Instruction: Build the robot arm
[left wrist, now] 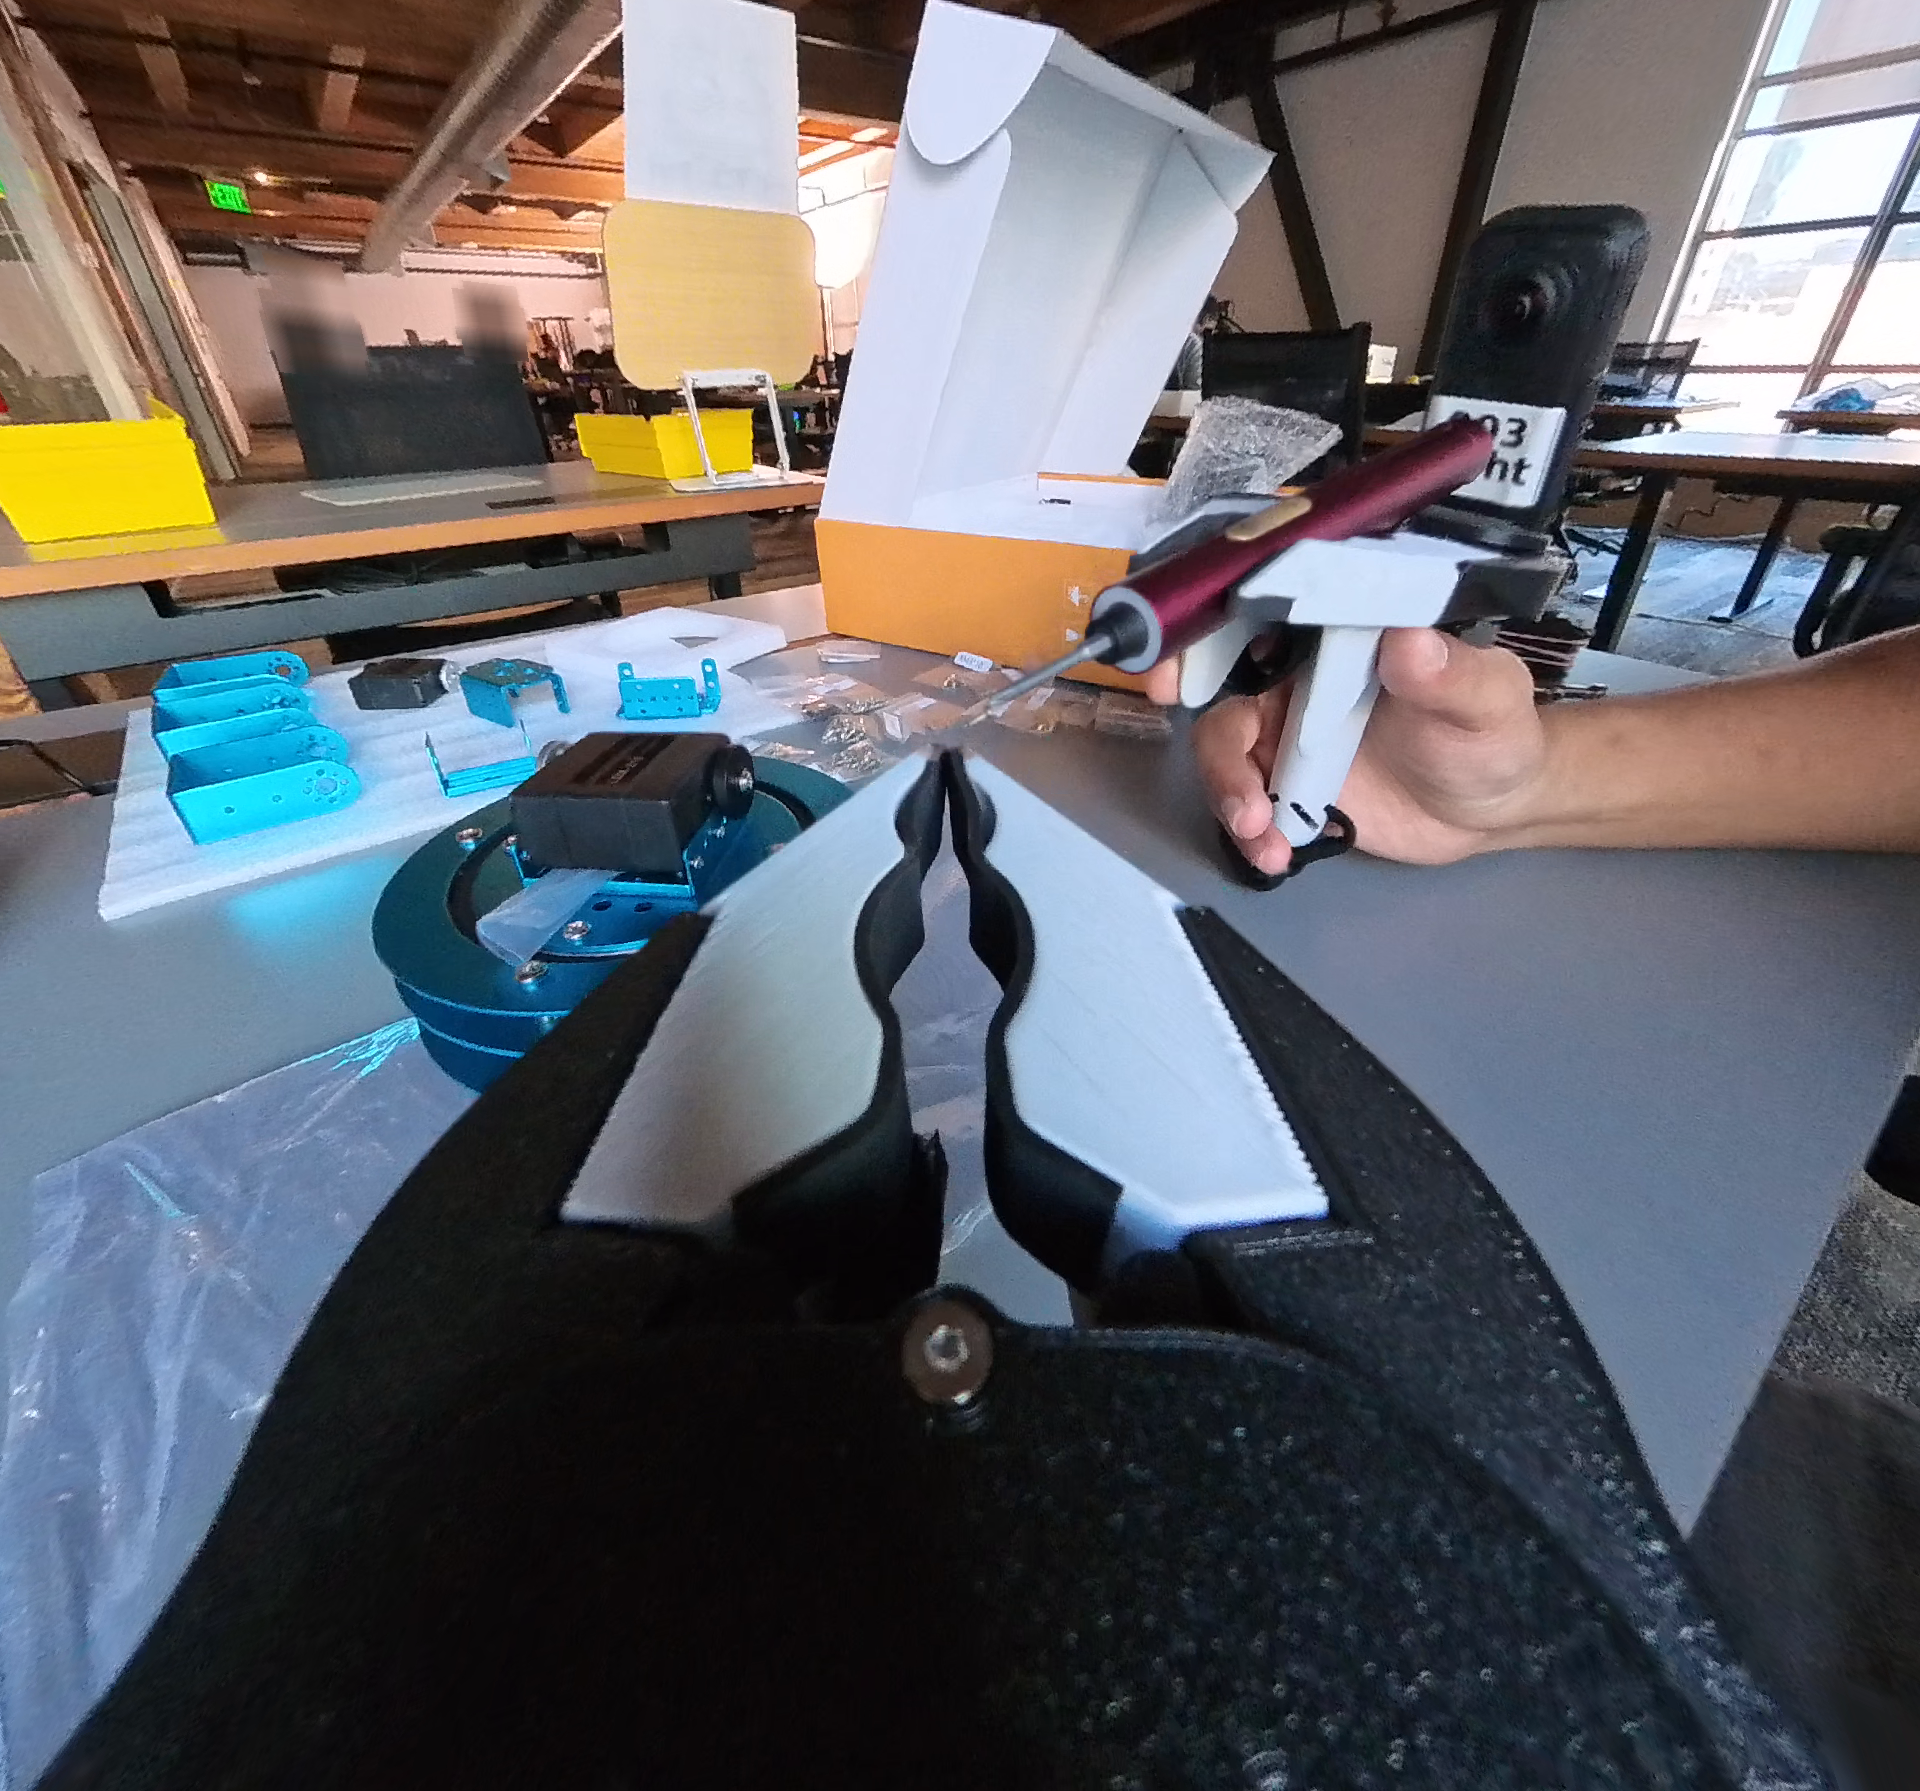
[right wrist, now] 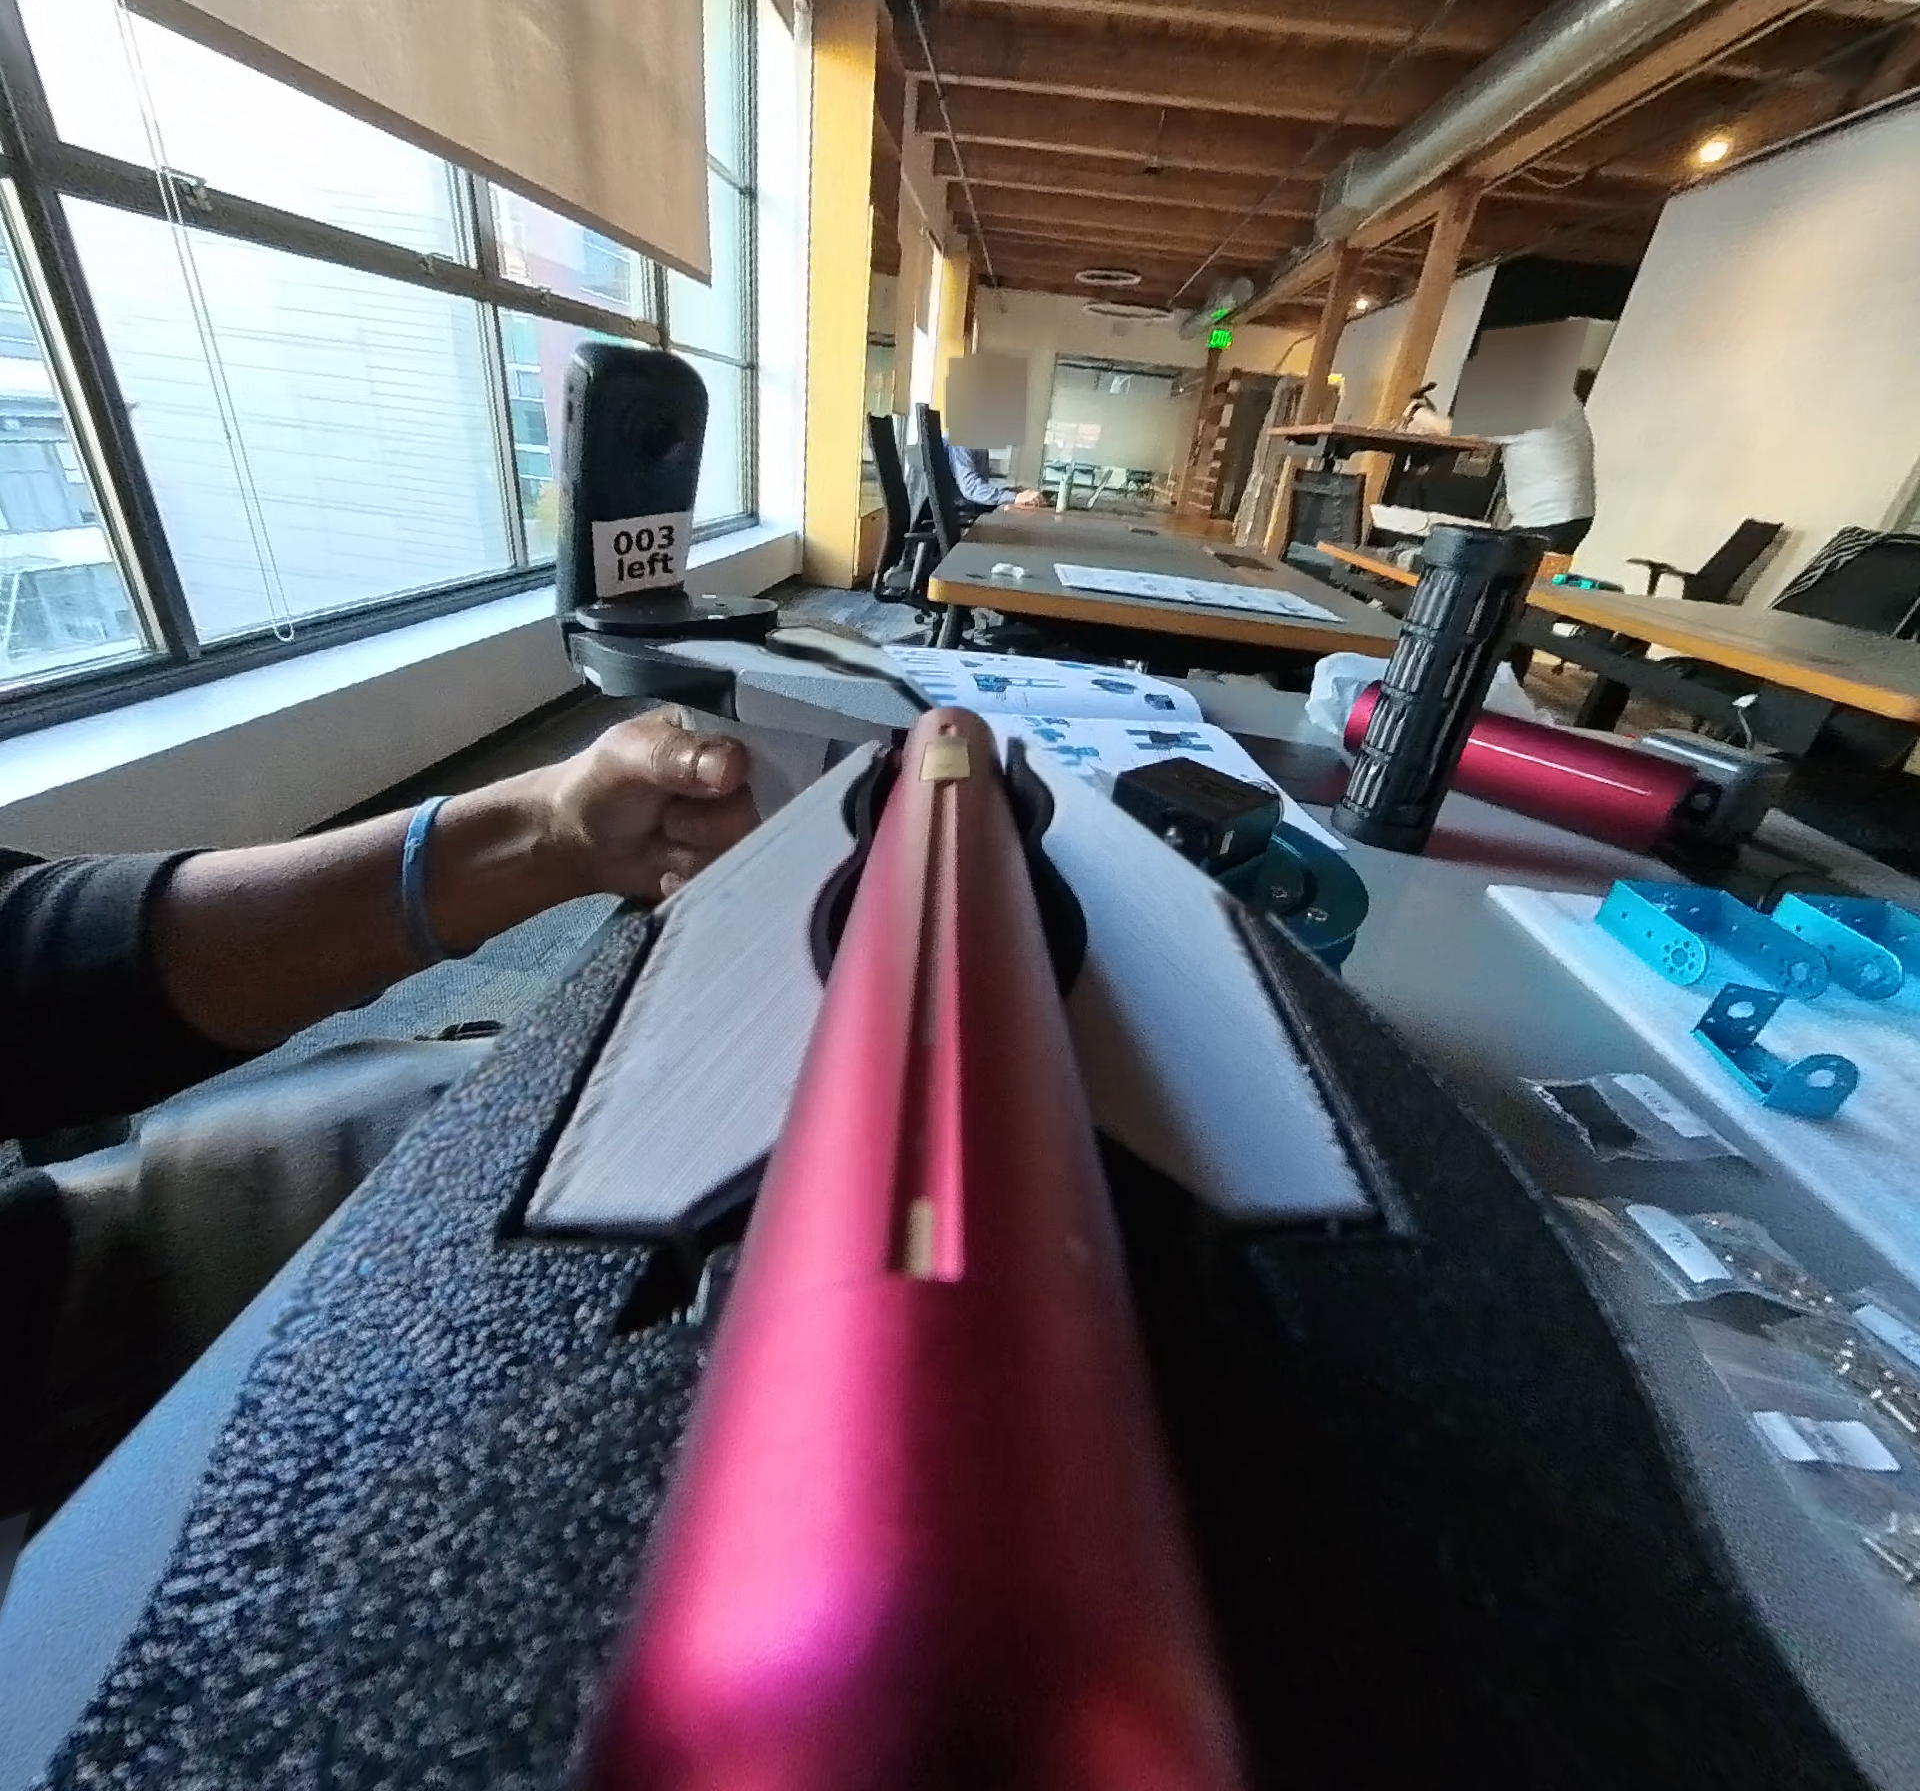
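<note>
My left gripper is shut, its black pads pressed tip to tip just above the grey table. Whether anything tiny sits between the tips cannot be told. My right gripper is shut on a dark red electric screwdriver, which runs forward between its fingers. In the left wrist view the screwdriver points down and left, and its thin bit ends just above my left fingertips. A black servo sits on a round blue base to the left of my left gripper.
An open orange and white box stands behind. Blue brackets lie on white foam, and small bags of screws lie beside it. A clear plastic bag lies front left. An open booklet, a black ribbed cylinder and a red tube are farther off. Left tips to right tips: about 7 cm. The black servo is about 8 cm from my left fingertips.
</note>
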